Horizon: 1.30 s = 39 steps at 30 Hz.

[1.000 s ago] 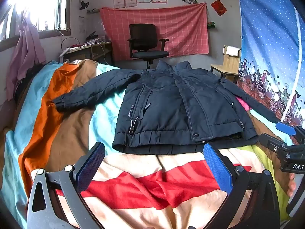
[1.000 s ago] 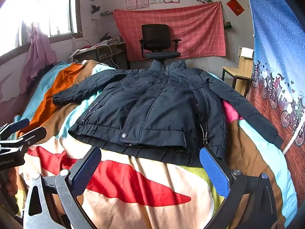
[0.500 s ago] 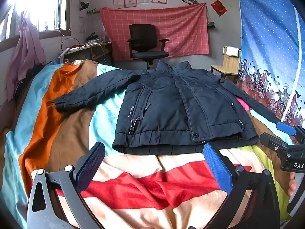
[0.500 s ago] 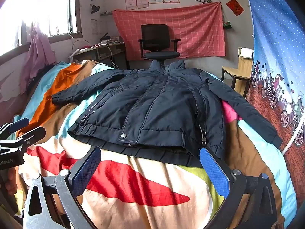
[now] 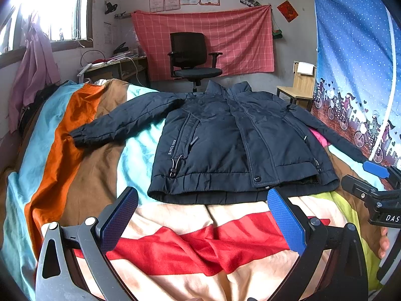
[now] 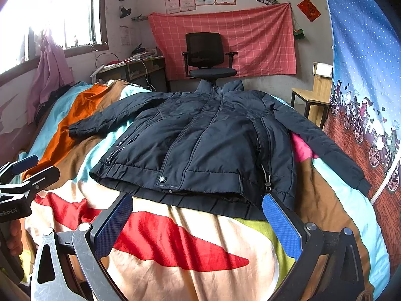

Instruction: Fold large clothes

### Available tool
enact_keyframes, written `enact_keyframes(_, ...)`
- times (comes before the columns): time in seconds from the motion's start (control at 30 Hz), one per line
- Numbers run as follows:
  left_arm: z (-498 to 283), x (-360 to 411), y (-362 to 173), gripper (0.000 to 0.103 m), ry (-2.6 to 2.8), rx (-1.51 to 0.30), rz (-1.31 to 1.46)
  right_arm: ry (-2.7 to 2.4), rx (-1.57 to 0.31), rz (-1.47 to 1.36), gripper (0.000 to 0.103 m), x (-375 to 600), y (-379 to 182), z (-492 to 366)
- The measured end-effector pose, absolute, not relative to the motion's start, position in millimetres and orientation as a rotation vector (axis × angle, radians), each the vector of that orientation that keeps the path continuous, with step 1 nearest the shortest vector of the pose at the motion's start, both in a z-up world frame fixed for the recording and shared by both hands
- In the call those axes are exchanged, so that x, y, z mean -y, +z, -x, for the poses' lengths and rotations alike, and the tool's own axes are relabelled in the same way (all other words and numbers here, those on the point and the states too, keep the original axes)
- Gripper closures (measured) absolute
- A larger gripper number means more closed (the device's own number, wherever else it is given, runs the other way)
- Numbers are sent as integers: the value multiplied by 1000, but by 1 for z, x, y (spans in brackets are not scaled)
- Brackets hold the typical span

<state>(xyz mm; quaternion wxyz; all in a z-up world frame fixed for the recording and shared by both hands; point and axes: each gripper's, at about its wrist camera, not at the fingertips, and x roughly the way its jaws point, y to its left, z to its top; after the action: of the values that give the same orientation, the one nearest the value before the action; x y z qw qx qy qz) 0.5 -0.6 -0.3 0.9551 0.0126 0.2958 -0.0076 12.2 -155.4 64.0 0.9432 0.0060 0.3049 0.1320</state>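
Folding has not begun: the jacket (image 5: 233, 145) lies flat and zipped on the striped bedspread (image 5: 175, 245), collar at 12 o'clock, both sleeves spread out. Your left gripper (image 5: 202, 215) and right gripper (image 6: 198, 220) hover short of the hem, fingers wide and holding nothing. Start with a sleeve: take the left sleeve (image 5: 120, 125) near its cuff at 10 o'clock, pinch only the top fabric, not the bedspread, and carry it across the chest. Mirror this with the right sleeve (image 6: 325, 150) at 2 o'clock.

Bare bedspread (image 5: 200, 225) between my open grippers and jacket (image 5: 225, 145) hem gives free passage. Blue curtain (image 6: 363, 87) crowds right sleeve; office chair (image 5: 193, 57) stands beyond the collar.
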Motion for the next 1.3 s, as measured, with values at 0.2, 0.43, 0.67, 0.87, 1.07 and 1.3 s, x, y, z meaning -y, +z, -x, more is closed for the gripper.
enact_keyframes(0.2, 0, 0, 0, 2, -12, -599, -28, 269, -620, -13, 0, 158, 64, -13)
enact_keyframes(0.43, 0, 1, 0, 2, -12, -599, -29, 271, -620, -13, 0, 158, 64, -13)
enact_keyframes(0.67, 0, 0, 0, 2, -13, -598, -27, 270, -620, -14, 0, 158, 64, -13)
enact_keyframes(0.87, 0, 1, 0, 2, -13, -598, -28, 270, -619, -14, 0, 159, 64, -13)
enact_keyframes(1.07, 0, 0, 0, 2, -13, -597, -28, 269, -620, -16, 0, 158, 64, -13)
enact_keyframes(1.3, 0, 0, 0, 2, -13, -596, -28, 270, -620, -15, 0, 158, 64, -13)
